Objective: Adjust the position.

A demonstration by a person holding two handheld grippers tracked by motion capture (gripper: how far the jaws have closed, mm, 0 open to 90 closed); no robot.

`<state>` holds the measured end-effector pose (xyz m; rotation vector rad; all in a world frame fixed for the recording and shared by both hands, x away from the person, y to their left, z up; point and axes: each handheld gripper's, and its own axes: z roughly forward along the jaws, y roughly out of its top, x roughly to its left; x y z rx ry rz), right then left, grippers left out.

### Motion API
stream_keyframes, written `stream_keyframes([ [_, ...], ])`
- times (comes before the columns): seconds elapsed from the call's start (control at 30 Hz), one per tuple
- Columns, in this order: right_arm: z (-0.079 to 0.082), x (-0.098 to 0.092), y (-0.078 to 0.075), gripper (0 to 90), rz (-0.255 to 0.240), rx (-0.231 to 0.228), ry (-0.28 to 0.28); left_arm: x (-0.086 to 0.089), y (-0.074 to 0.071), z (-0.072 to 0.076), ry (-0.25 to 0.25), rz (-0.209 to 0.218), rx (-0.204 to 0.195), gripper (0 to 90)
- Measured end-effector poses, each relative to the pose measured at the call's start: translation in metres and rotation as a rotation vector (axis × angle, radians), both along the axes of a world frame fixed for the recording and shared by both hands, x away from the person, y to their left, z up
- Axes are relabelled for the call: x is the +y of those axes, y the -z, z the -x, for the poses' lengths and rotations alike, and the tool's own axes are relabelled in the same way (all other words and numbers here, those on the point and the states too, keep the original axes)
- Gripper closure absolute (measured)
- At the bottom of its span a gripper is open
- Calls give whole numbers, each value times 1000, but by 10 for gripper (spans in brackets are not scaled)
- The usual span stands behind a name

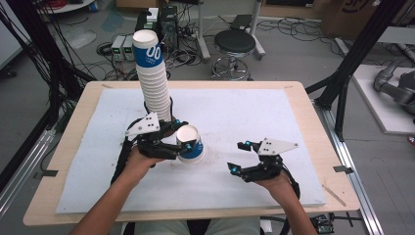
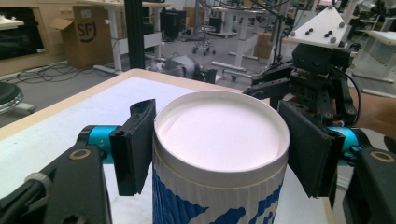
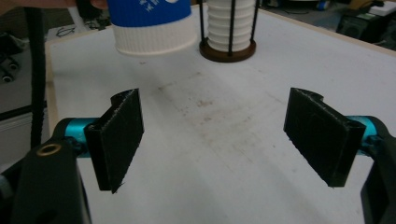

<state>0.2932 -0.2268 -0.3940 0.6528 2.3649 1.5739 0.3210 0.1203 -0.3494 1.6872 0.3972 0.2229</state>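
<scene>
White-and-blue ribbed paper cup [image 1: 189, 143] clamped upside down in the left gripper [image 1: 172, 142]
Right gripper [image 1: 241, 156] hovers wide open, empty, over the white foam mat [image 1: 274, 117]; tall cup stack [image 1: 152, 78] stands behind

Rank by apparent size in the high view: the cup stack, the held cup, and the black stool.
1. Cup stack, largest.
2. Black stool and held cup look alike; the stool sits farther off, so no ranking.

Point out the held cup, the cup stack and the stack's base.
cup [image 1: 191, 145], high view, blue side band
cup stack [image 1: 152, 81], high view, ribbed white middle
base [image 3: 228, 52], right gripper view, brown front rim
</scene>
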Motion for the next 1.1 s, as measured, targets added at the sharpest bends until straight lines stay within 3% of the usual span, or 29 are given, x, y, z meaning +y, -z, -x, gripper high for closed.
stream_keyframes([
  [0.4,-10,32,-5,204,-22,0,-139,-20,5,1,60,9,15,311],
  [0.8,-10,44,-3,204,-44,-7,-174,-35,9,5,114,9,6,312],
  [1.1,-8,49,0,203,-35,-5,-185,-43,9,8,152,35,0,314],
])
